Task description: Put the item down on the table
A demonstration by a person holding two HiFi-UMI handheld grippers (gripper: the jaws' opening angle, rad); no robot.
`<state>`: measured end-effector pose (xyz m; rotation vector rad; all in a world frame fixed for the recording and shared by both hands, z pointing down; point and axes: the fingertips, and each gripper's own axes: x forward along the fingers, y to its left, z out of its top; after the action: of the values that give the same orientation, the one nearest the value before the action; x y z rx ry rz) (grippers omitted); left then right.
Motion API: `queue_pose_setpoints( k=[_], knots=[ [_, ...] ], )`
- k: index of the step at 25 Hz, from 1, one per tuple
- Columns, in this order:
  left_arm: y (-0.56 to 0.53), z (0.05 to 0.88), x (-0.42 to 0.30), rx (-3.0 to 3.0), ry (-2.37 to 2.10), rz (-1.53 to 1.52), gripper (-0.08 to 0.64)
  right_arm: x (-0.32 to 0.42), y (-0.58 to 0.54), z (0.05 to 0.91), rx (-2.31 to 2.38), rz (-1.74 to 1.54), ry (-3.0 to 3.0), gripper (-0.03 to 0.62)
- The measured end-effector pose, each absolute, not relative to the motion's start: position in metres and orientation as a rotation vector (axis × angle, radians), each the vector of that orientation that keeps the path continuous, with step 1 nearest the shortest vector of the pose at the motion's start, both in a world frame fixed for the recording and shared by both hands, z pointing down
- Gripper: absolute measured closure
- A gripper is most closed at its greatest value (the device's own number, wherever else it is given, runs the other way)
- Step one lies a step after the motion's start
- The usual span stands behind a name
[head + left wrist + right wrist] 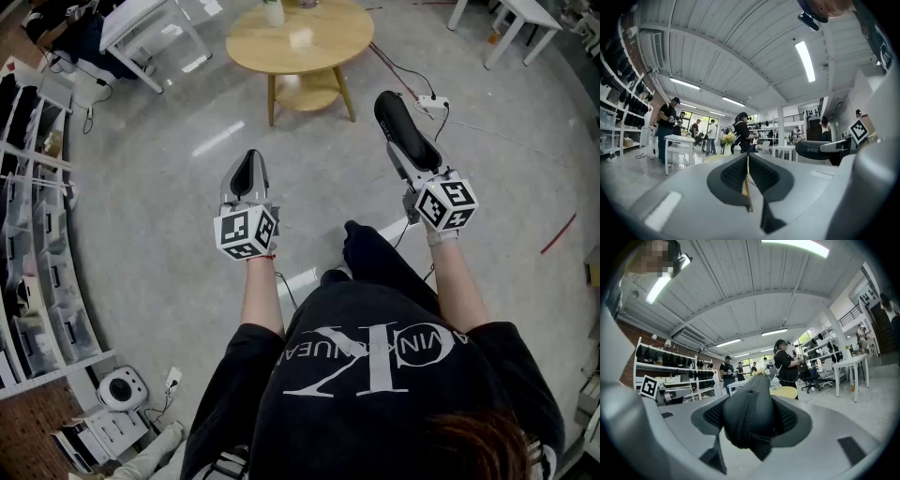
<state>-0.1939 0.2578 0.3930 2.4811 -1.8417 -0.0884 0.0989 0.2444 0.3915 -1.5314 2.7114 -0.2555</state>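
Note:
A black oblong zippered case (398, 122) sticks forward out of my right gripper (417, 167), which is shut on it and holds it in the air over the grey floor. In the right gripper view the case (749, 416) fills the space between the dark pads (788, 419). My left gripper (247, 171) is held level beside it, shut and holding nothing; its jaws meet with only a thin slit in the left gripper view (747, 174). The round wooden table (323, 42) stands ahead of both grippers, with a white vase (274, 11) on it.
White tables stand at the back left (141, 23) and back right (525, 14). Shelving (28, 216) lines the left side. A power strip with cables (431, 101) lies on the floor right of the round table. Several people (785, 364) stand beyond the table.

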Motion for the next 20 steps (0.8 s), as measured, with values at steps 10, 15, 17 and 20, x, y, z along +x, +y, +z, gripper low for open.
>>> queue_pose_setpoints(
  k=[10, 15, 17, 20],
  knots=[
    [0.231, 0.399, -0.193, 2.450, -1.836, -0.074, 0.540, 0.103, 0.215, 0.396, -1.545, -0.280, 2.727, 0.318],
    [0.197, 0.408, -0.205, 2.422, -1.851, -0.049, 0.540, 0.095, 0.173, 0.407, -1.533, -0.315, 2.716, 0.318],
    [0.181, 0.410, -0.215, 2.405, -1.863, -0.044, 0.540, 0.087, 0.153, 0.410, -1.527, -0.329, 2.715, 0.318],
    [0.159, 0.407, -0.224, 2.389, -1.881, -0.038, 0.540, 0.078, 0.125, 0.409, -1.504, -0.341, 2.727, 0.317]
  ],
)
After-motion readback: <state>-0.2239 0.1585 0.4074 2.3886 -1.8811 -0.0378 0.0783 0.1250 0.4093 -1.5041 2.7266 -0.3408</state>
